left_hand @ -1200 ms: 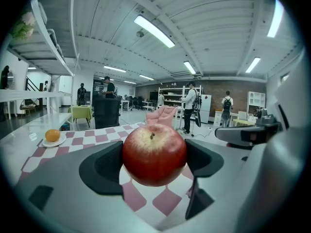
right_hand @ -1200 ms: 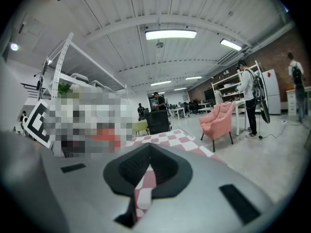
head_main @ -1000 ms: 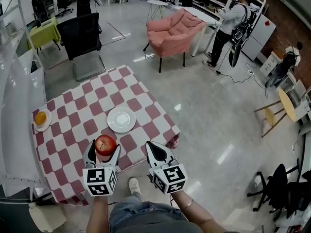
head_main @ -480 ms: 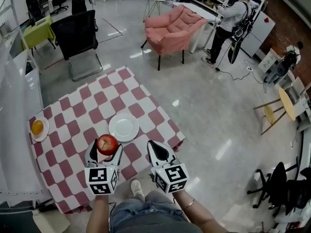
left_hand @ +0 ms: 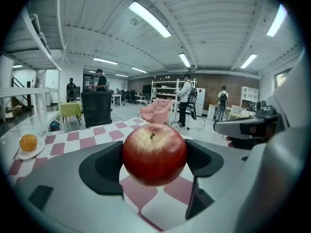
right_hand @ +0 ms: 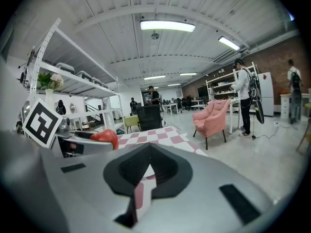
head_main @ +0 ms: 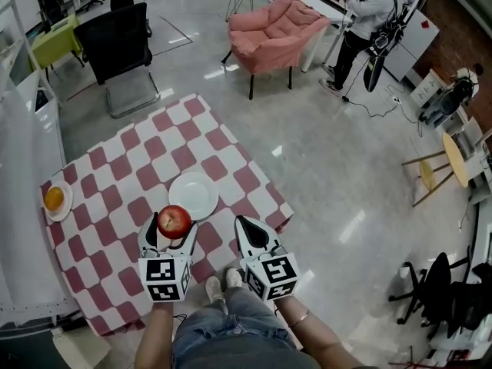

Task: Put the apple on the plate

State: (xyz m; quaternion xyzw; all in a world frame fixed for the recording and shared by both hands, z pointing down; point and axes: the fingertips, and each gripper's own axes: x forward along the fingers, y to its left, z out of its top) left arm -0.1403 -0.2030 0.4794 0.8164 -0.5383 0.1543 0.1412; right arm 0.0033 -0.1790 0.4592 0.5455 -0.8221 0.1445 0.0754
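Red apple (head_main: 174, 221) sits clamped between the left gripper (left_hand: 154, 160) pads, stem up, gripped across its middle on both sides. It's off the table, held above the near part of the red-and-white checked tablecloth (head_main: 115, 175). Roughly round, so no long axis to worry about. White plate (head_main: 194, 195) is empty and lies just ahead of the apple and slightly to the right; in the head view the apple is near the plate's near-left rim but not over it. So the carry looks to be forward and a touch right, then down, then release; I'd judge the task about halfway, grasp done and placement not yet. Right gripper (head_main: 247, 231) hangs beside the left at the table's near edge, jaws together with nothing between them, no role here as far as I can tell. Small dish with an orange (head_main: 54, 198) sits well apart at the far left edge, out of the path. Risk: apple rolling off the shallow plate if dropped high.
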